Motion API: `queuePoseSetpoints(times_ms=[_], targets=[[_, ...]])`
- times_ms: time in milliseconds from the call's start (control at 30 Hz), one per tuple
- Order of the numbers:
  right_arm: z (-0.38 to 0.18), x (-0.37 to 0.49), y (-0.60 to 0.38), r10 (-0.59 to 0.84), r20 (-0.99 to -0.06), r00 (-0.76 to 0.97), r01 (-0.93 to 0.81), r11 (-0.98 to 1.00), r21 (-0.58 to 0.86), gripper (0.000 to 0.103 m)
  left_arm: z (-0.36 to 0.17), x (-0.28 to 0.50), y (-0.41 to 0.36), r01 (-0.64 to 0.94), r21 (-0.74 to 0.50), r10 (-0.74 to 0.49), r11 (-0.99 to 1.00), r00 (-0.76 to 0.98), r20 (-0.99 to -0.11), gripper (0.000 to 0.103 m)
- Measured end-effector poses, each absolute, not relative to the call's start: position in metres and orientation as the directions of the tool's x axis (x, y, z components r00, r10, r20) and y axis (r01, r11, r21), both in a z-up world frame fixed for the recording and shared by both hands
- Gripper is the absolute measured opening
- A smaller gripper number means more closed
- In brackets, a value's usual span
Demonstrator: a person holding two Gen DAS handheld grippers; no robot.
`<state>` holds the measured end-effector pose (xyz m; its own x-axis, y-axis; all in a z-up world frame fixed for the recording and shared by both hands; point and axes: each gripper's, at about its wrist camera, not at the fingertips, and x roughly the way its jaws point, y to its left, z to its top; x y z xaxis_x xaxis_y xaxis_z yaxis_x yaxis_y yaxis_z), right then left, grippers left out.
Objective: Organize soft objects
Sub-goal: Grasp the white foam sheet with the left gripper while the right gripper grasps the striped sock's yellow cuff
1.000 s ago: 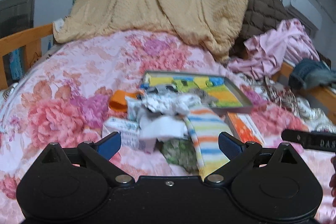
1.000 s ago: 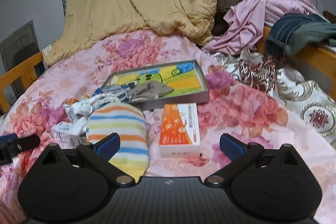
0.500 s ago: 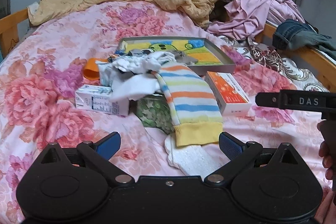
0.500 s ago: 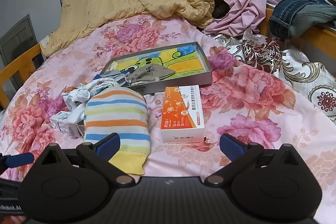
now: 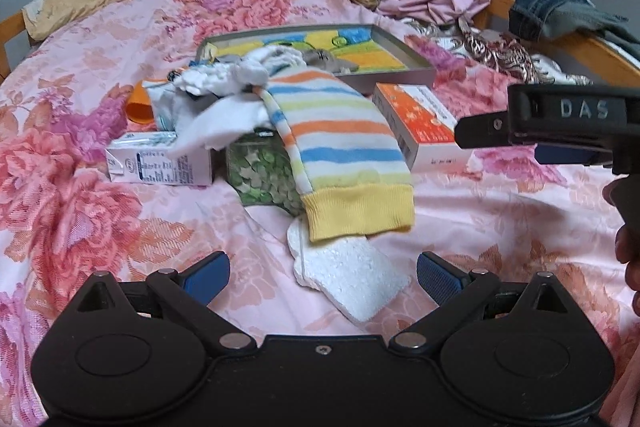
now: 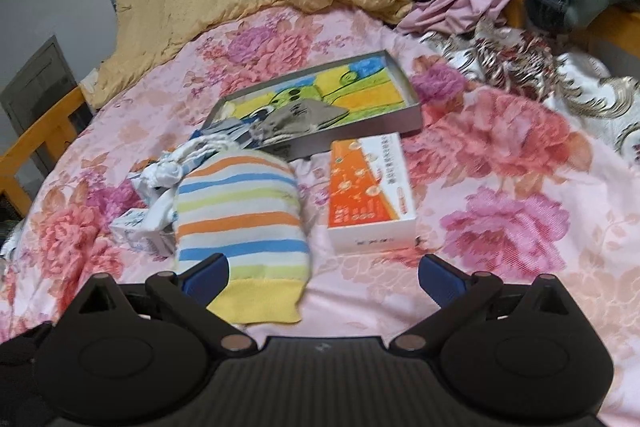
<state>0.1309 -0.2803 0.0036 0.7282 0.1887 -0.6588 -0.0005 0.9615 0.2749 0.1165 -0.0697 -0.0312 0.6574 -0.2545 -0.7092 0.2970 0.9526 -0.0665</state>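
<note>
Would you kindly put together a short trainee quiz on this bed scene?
1. True or false: the left claw is shut on the striped sock.
2. What lies partly under the sock's yellow cuff? A) white foam piece B) jeans C) orange box
3. Fill in: the grey pouch rests in the ___.

Key: 1 false, since both the left claw and the right claw are open and empty; 2 A, the white foam piece; 3 the tray.
</note>
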Motion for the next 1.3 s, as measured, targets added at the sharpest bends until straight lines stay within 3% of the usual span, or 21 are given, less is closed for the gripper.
queuePoseSetpoints(times_ms=[467, 667, 933, 1033, 1167, 1300], targets=[[-0.025, 0.197, -0.253, 0.398, -0.700, 0.593, -0.170, 0.912, 0.374, 0.103, -0.059, 0.142, -0.077, 0.303, -0.106, -0.276, 0.947, 0.602, -0.749, 0.100], [-0.033, 0.213, -0.233, 0.370, -0.723, 0.583, -0.235, 0.929, 0.286, 0.103, -0.068, 0.154, -0.086, 0.316, -0.076, -0.262, 0.946, 0.602, -0.754, 0.100], [-0.043, 0.224, -0.221, 0.364, -0.750, 0.552, -0.248, 0.930, 0.269, 0.103, -0.079, 0.169, -0.093, 0.329, -0.073, -0.262, 0.942, 0.579, -0.772, 0.102], [-0.047, 0.225, -0.222, 0.387, -0.751, 0.535, -0.242, 0.922, 0.302, 0.102, -0.079, 0.171, -0.093, 0.331, -0.073, -0.264, 0.941, 0.580, -0.770, 0.094], [-0.050, 0.227, -0.225, 0.413, -0.752, 0.513, -0.239, 0.911, 0.337, 0.092, -0.079, 0.173, -0.091, 0.333, -0.127, -0.302, 0.934, 0.550, -0.779, 0.082], [-0.050, 0.226, -0.223, 0.414, -0.759, 0.503, -0.239, 0.910, 0.338, 0.086, -0.081, 0.171, -0.093, 0.335, -0.133, -0.307, 0.933, 0.546, -0.779, 0.079]])
